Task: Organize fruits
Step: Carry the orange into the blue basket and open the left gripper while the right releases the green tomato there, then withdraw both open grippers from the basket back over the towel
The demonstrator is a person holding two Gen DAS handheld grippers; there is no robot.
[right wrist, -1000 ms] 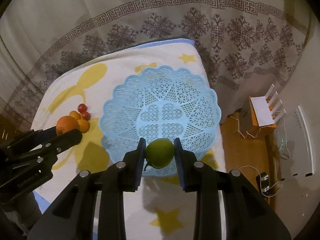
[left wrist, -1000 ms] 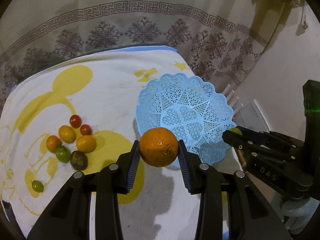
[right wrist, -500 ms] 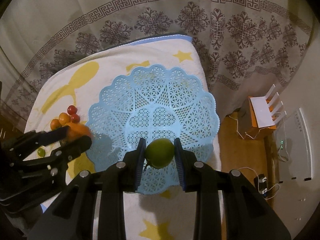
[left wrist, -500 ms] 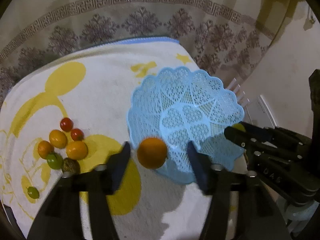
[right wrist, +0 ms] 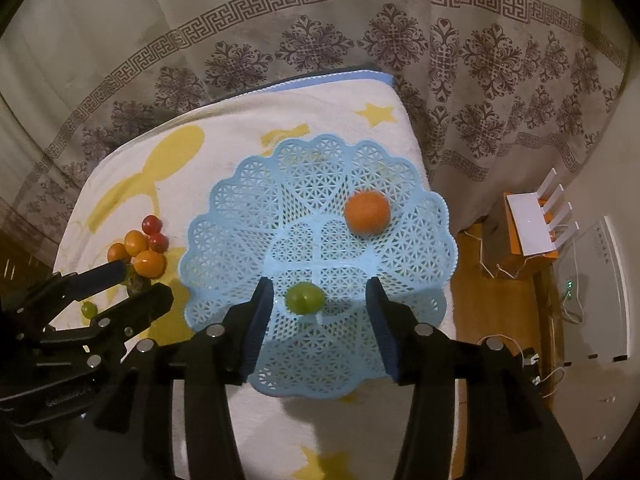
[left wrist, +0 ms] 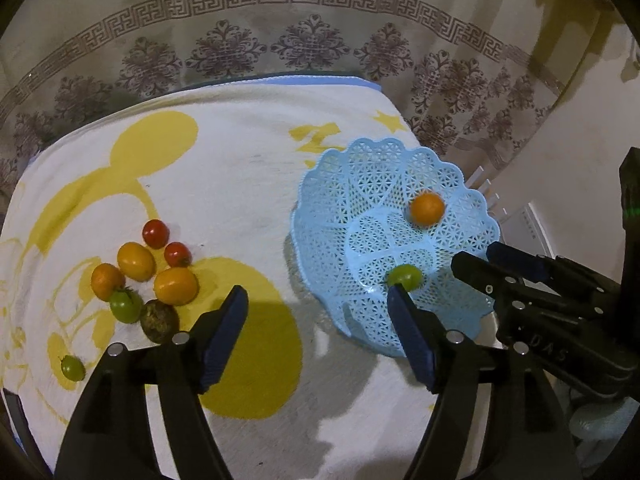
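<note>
Left wrist view: I read "DAS" on the side of the right gripper (left wrist: pixel 476 262), which reaches in over the blue lattice basket (left wrist: pixel 340 184). My left gripper (left wrist: pixel 316 308) has its fingers opening with nothing between them, above the yellow-patterned cloth (left wrist: pixel 248 184) on the bench. The orange (left wrist: pixel 427 209) and the green fruit (left wrist: pixel 404 276) both lie in the basket. Only this view shows the whole cluster of small fruits (left wrist: pixel 144 272) left of the basket, with one small green fruit (left wrist: pixel 73 367) lying apart.

In the right wrist view, the lettering on the left gripper's body is too blurred for me to read. The right fingers are opening; the green fruit sits between them, untouched. This view alone shows a white router (right wrist: pixel 532 224) on an orange box (right wrist: pixel 500 252) on the floor.
</note>
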